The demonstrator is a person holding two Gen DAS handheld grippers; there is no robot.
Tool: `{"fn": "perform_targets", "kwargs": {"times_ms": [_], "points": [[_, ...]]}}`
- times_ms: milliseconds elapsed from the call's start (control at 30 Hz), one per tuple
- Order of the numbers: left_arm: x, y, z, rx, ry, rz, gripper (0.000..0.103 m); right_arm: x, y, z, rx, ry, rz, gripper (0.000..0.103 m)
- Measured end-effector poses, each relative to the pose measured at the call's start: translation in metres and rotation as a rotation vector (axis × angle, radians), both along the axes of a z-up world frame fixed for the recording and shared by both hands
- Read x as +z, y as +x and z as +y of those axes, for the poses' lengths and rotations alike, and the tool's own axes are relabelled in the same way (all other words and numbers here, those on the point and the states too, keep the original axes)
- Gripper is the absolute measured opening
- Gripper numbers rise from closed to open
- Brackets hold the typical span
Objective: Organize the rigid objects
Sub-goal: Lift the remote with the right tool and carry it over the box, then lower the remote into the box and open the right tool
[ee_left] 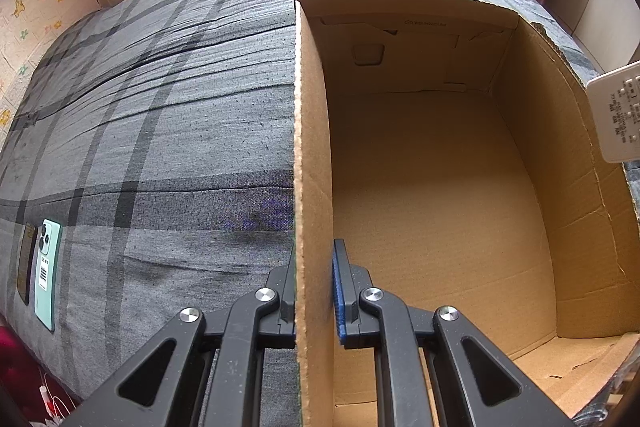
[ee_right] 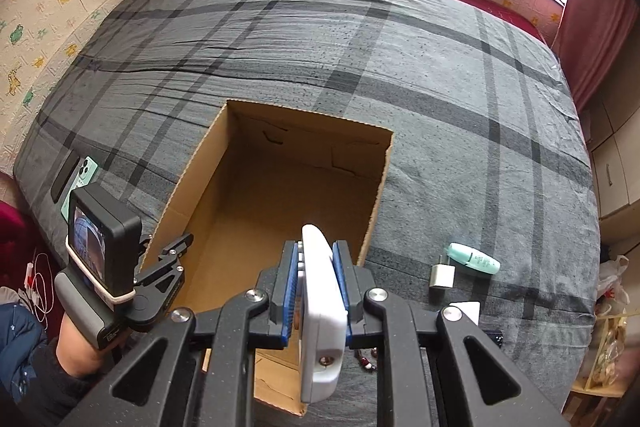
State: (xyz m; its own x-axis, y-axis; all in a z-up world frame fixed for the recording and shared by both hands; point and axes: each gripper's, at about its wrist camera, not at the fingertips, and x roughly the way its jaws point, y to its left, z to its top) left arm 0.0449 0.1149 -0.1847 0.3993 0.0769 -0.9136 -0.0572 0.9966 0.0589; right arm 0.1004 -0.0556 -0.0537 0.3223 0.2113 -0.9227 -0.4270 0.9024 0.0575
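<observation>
An open, empty cardboard box point(ee_right: 192, 187) stands on a bed with a grey plaid sheet. My left gripper point(ee_left: 314, 259) is shut on the box's left wall point(ee_left: 314, 147), one finger outside and the blue pad inside. In the right wrist view the same left gripper point(ee_right: 176, 247), held in a hand, clamps that wall. My right gripper point(ee_right: 316, 247) is shut on a flat white plastic block point(ee_right: 322, 307), held edge-up above the box's near right corner. The white block point(ee_left: 618, 115) also shows, with printed text, at the right edge of the left wrist view.
A mint pen-like object point(ee_right: 474, 259), a white charger plug point(ee_right: 442, 275), a small white item point(ee_right: 466, 309) and a bead string point(ee_right: 368, 363) lie on the sheet right of the box. A mint phone point(ee_left: 47, 267) and a dark phone point(ee_left: 26, 263) lie at the bed's left edge.
</observation>
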Motion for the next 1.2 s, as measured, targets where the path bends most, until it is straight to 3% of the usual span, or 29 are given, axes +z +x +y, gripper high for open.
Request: {"fn": "perform_targets", "kwargs": {"times_ms": [300,767,1200], "points": [[-0.001,0.002,0.003,0.001,-0.007,0.003,0.013,-0.036,0.011,0.039,0.021,0.020,0.053,0.018],[0.000,0.001,0.004,0.006,-0.027,0.004,0.013,-0.081,0.038,0.096,0.032,0.007,0.059,0.018],[0.000,0.002,0.006,0.009,-0.035,0.004,0.013,-0.110,0.048,0.107,0.031,0.003,0.097,0.018]]}}
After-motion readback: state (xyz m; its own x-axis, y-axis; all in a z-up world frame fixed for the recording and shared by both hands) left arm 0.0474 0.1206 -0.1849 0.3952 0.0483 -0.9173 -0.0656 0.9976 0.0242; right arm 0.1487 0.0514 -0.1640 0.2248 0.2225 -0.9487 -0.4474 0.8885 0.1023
